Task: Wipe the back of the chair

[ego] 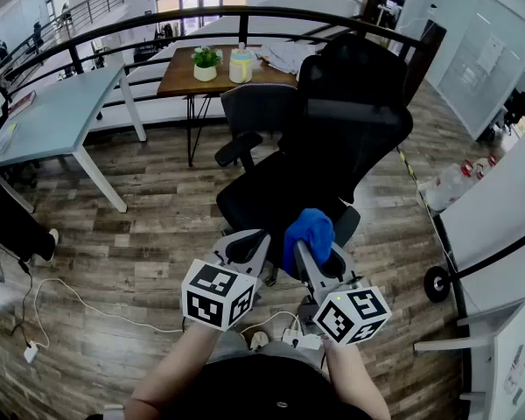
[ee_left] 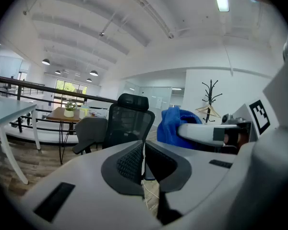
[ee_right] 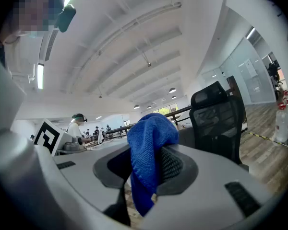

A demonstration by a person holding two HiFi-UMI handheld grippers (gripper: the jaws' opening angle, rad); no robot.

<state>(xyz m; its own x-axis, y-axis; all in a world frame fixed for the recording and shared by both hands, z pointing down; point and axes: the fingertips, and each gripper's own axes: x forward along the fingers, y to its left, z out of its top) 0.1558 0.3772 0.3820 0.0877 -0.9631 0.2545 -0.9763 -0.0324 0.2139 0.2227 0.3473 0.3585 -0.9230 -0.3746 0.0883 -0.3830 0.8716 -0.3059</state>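
A black office chair point(ego: 332, 147) with a mesh back and headrest stands ahead of me, its back point(ee_left: 129, 126) turned toward me. My right gripper point(ego: 303, 250) is shut on a blue cloth point(ego: 308, 234), which bunches over its jaws point(ee_right: 149, 157) just short of the chair's base. The chair back point(ee_right: 218, 123) shows at the right of the right gripper view. My left gripper point(ego: 255, 245) is shut with nothing between its pads, held beside the right one. The blue cloth point(ee_left: 175, 128) is also visible to its right.
A grey chair point(ego: 258, 112) stands behind the black one at a wooden table point(ego: 179, 77) bearing a plant and a jug. A white table point(ego: 52, 121) is at the left, a black railing point(ego: 201, 20) behind. Cables and a power strip point(ego: 293, 338) lie on the wood floor.
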